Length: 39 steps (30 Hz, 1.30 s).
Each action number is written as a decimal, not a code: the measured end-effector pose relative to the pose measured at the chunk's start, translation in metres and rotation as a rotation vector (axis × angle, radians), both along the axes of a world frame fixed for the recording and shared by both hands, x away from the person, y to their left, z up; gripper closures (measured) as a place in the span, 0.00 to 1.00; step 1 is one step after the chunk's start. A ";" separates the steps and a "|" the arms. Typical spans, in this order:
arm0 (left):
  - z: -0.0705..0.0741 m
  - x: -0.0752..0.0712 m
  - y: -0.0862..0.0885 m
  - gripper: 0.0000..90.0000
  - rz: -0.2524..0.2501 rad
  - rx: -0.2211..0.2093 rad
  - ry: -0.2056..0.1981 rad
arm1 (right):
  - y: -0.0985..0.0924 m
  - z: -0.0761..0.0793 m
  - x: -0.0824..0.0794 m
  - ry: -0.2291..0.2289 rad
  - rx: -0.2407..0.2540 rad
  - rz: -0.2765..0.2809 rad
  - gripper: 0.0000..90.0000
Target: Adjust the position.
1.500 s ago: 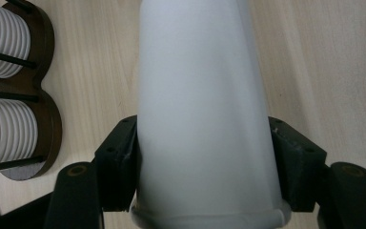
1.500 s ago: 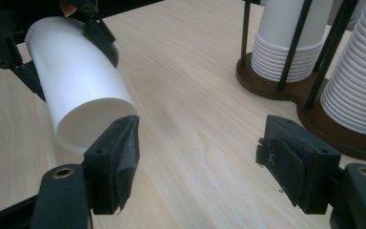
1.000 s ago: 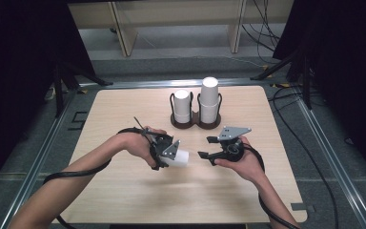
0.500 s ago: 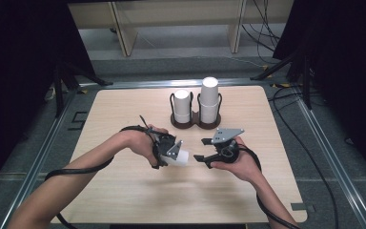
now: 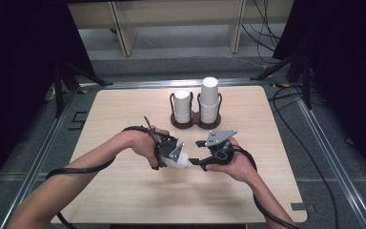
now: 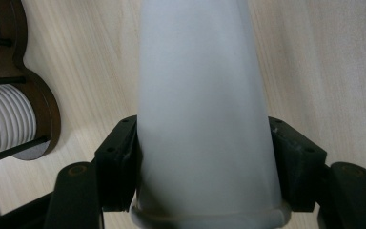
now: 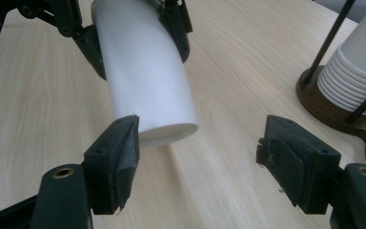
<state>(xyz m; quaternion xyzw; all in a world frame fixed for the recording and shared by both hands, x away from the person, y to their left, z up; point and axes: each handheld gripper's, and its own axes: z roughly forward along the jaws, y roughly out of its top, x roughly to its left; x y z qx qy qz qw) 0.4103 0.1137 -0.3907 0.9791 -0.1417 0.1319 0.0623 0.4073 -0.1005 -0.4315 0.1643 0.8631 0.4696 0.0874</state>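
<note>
Holding a white paper cup [image 5: 180, 161] sideways above the worktop [image 5: 124, 109], the left gripper [image 5: 174, 153] has its jaws clamped on the cup's walls near the rim, as the left gripper view confirms. The right gripper [image 5: 201, 153] faces it with jaws partly spread and nothing between them; in the right gripper view the cup's closed base [image 7: 169, 133] sits just beside one pad [image 7: 116, 160], with the other pad well clear.

Risks noted:
- The cup appears thin-walled. A hard squeeze from either gripper could dent or ovalise it, and the hold could slip.
- The right gripper is not centred on the base. Closing from this offset would likely nudge the cup sideways in the left grip rather than seat it squarely.
- Releasing the left hold before the right is firm would drop the cup onto the worktop, where it could roll.

Clearances: the holder [image 5: 195, 125] with its two cup stacks [image 5: 209, 98] stands behind both grippers, near but apart. Open worktop lies to the left, right and near side. The trailing cables [image 5: 81, 167] run back toward the person, away from the cup.
</note>
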 end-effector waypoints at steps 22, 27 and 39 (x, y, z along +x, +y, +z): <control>0.004 0.000 -0.009 0.39 -0.023 0.034 -0.031 | 0.026 -0.002 0.000 -0.004 -0.019 0.073 0.33; 0.004 0.000 -0.009 0.39 -0.026 0.038 -0.026 | 0.031 -0.003 0.002 -0.009 -0.022 0.087 0.33; 0.006 -0.001 -0.011 0.39 -0.040 0.042 -0.027 | 0.034 -0.008 0.002 0.005 -0.024 0.088 0.33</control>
